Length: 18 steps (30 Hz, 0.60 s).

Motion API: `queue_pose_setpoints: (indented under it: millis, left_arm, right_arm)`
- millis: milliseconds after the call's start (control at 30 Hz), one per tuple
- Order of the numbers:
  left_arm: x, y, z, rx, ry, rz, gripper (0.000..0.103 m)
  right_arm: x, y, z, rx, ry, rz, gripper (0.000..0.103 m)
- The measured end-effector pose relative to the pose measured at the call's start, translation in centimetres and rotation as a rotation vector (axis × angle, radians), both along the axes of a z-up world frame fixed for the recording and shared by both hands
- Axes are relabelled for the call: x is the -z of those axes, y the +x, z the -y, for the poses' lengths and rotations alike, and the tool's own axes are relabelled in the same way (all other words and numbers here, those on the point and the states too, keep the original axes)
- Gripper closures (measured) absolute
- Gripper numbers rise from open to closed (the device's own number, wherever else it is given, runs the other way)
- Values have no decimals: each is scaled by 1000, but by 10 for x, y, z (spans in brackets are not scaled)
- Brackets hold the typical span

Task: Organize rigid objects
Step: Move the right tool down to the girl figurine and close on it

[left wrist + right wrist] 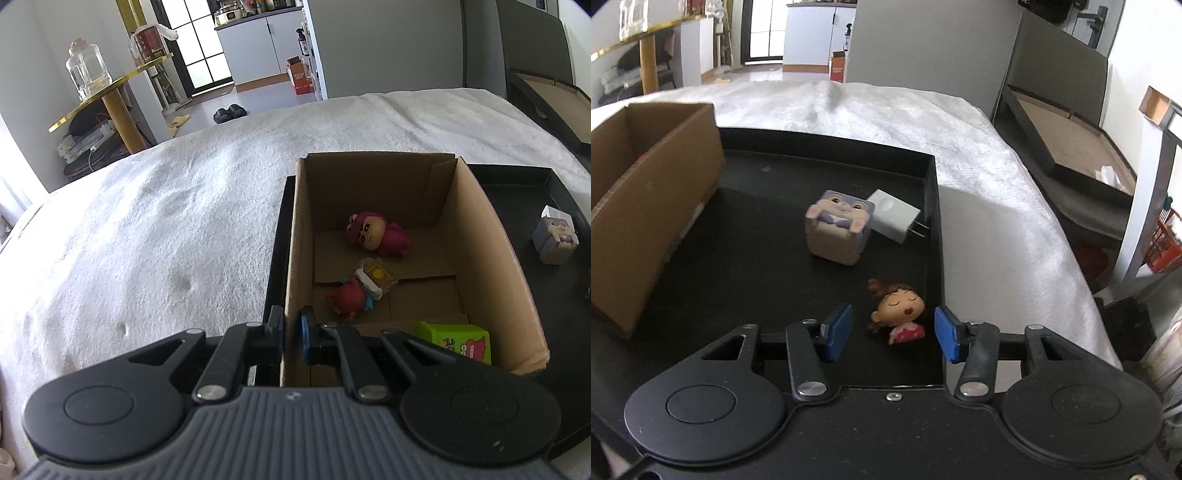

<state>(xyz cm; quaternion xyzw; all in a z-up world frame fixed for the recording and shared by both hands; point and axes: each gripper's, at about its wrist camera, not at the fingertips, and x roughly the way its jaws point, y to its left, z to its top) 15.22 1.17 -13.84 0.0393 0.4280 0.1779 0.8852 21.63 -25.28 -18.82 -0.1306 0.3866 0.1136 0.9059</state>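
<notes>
My left gripper (290, 325) is shut on the near left wall of an open cardboard box (480, 236), one finger outside and the blue pad inside. The box stands on a black tray (517, 184) and holds a pink figure (376, 232), a red figure (354, 293) and a green carton (461, 341). In the right wrist view, my right gripper (894, 326) is open around a small doll (899, 308) in a red dress, which lies near the tray's right rim. Neither blue pad touches it.
A grey cube toy (838, 229) and a white plug charger (894, 218) lie further back on the tray (757, 258). The tray rests on a white fuzzy bedspread (166, 221). A gold shelf with a glass jar (86, 70) stands at the far left.
</notes>
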Motion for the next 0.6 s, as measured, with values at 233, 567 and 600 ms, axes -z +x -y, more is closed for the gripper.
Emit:
queue_pose_setpoints:
  millis: [233, 567, 600]
  left_arm:
    - [0, 0, 1, -1, -1, 0, 94]
    - [-1, 0, 0, 2, -6, 0, 94]
    - [-1, 1, 0, 2, -7, 1, 94]
  right_arm:
    - [7, 13, -12, -22, -71, 33, 54]
    - [19, 22, -14, -23, -66, -38, 67]
    - [18, 21, -15, -31, -68, -41, 67]
